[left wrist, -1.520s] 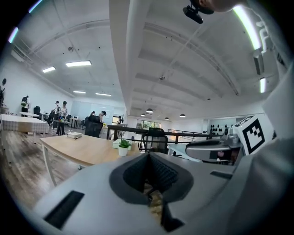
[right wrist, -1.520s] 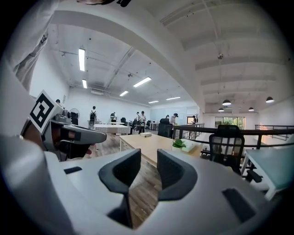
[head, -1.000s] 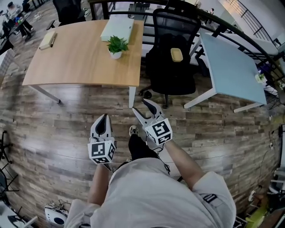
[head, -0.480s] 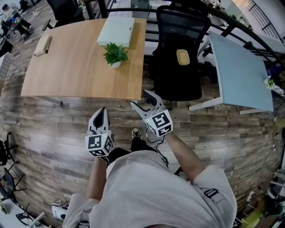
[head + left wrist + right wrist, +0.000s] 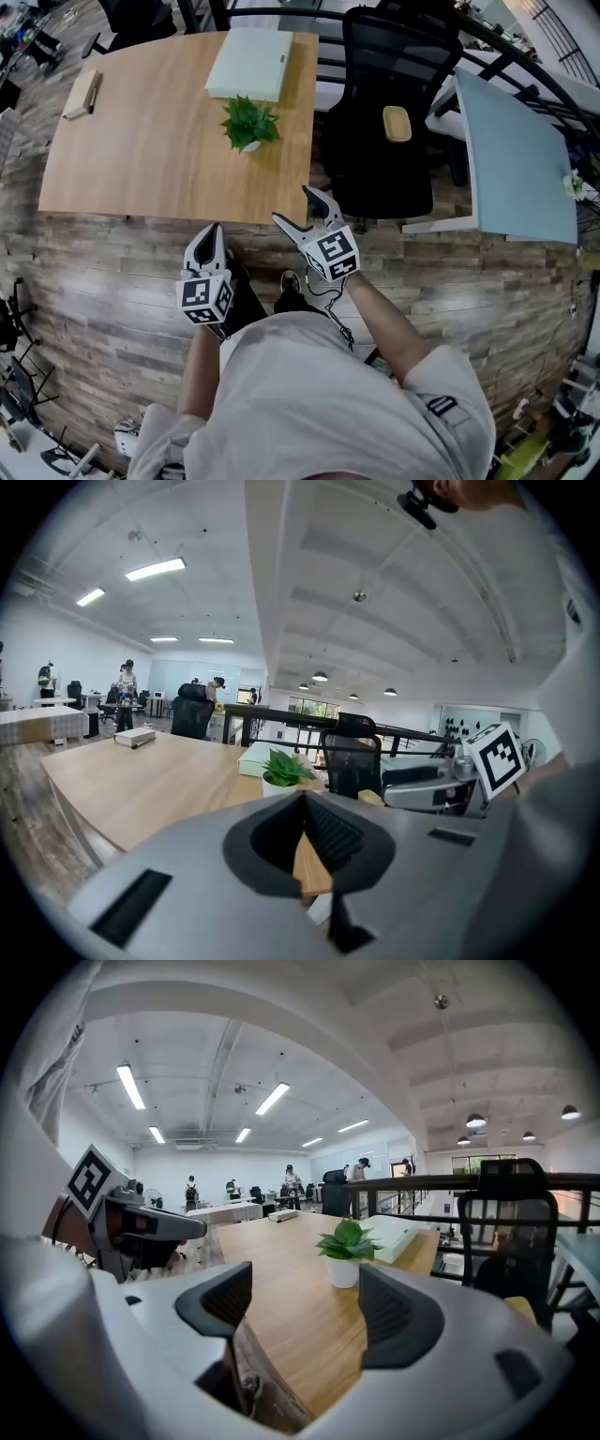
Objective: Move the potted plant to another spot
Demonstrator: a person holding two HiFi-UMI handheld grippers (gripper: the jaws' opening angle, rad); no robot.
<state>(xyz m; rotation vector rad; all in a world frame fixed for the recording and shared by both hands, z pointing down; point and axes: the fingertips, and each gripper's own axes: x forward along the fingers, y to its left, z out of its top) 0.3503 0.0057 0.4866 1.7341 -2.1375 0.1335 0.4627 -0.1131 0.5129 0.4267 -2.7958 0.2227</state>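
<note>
The wooden counter (image 5: 141, 131) carries the potted plant (image 5: 249, 125) near its right edge, upright, well ahead of both tongs. The right tongs (image 5: 296, 206), jaws just opening and empty, sit nearer; the left tongs (image 5: 211, 236) are closed, empty

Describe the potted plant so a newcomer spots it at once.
Find the wooden table ahead of the person. Near its right edge, in front of the flat white box, stands the potted plant: the only leafy green thing there, in a small white pot.
</note>
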